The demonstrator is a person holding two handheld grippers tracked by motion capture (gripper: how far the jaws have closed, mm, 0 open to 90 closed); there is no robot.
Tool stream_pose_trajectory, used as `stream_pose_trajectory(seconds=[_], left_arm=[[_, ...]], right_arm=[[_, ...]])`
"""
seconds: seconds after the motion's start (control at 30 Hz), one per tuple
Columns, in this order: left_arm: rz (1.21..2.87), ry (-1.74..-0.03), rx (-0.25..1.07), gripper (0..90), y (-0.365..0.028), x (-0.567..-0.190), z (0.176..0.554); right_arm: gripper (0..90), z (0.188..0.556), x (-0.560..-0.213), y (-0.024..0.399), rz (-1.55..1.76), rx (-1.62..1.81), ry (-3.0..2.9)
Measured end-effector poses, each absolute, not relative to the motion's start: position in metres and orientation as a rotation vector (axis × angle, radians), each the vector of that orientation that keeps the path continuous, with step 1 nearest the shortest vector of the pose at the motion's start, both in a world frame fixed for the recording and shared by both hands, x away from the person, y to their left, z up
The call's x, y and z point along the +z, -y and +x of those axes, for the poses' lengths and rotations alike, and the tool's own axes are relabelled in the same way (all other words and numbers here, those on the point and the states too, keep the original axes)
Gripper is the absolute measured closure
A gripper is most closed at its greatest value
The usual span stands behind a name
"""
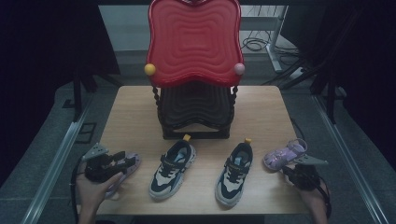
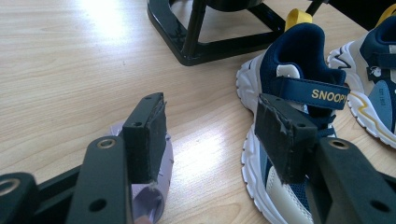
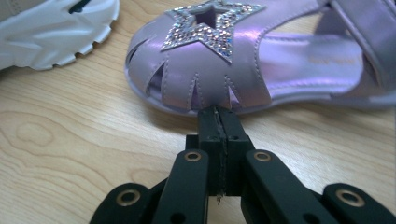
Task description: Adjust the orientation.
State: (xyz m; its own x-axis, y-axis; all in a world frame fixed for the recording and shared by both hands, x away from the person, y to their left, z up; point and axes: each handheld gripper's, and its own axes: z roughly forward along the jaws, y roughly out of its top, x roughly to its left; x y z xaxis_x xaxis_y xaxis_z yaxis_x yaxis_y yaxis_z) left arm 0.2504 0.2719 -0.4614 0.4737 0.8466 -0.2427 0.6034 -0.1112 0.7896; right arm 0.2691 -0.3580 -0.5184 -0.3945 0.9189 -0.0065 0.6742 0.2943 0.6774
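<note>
The only readable lettering is the word "SNOOPY", in yellow on the navy strap (image 2: 309, 92) of the sneaker (image 2: 280, 140) standing beside the rack's base.

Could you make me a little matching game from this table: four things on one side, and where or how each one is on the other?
1. left gripper
2. right gripper
3. red tray
4. purple sandal

a. on top of the black stand
b. jaws shut
c. jaws open
d. star on its toe

Pairs: 1-c, 2-b, 3-a, 4-d
</note>
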Motion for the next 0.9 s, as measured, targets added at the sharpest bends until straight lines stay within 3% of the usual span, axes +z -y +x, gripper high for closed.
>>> stream_pose_trajectory(seconds=[0.9], left_arm=[[1.798, -1.240, 0.346, 43.8, -0.278, -0.460, 0.249]], right_arm=[[89.8, 0.282, -0.516, 0.316, 1.363, 0.777, -2.194]])
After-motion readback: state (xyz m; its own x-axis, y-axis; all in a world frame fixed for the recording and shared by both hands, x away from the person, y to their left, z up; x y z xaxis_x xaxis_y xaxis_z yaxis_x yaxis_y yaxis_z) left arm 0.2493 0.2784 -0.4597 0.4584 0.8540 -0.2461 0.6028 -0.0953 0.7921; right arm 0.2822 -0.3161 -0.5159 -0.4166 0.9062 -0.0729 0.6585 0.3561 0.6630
